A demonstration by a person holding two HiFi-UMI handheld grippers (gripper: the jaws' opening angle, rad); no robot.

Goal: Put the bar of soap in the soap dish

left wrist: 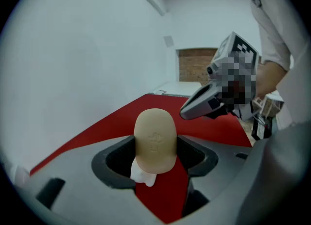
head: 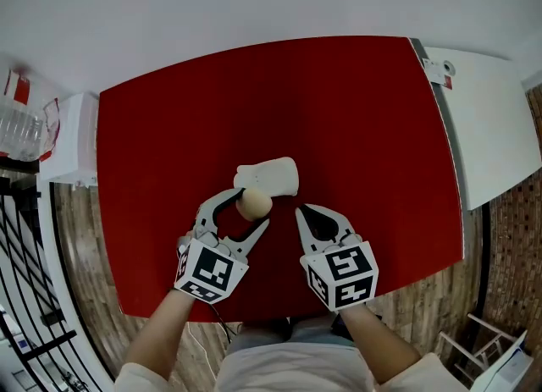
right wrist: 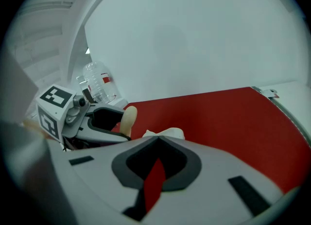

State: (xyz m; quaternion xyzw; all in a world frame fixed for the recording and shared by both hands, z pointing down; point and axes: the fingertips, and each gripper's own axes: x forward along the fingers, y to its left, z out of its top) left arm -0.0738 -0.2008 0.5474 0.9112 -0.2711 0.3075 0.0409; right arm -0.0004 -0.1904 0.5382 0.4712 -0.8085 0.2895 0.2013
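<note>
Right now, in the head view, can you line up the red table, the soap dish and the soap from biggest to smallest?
1. red table, by far
2. soap dish
3. bar of soap; the left claw holds it end-on, so it may look smaller than it is

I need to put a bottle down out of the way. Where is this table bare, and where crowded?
Bare: the far half of the red table, beyond the soap dish, and the strips from the dish to either side edge. Crowded: the near middle, where the left tongs hold the bar of soap by the dish, right tongs alongside.
</note>
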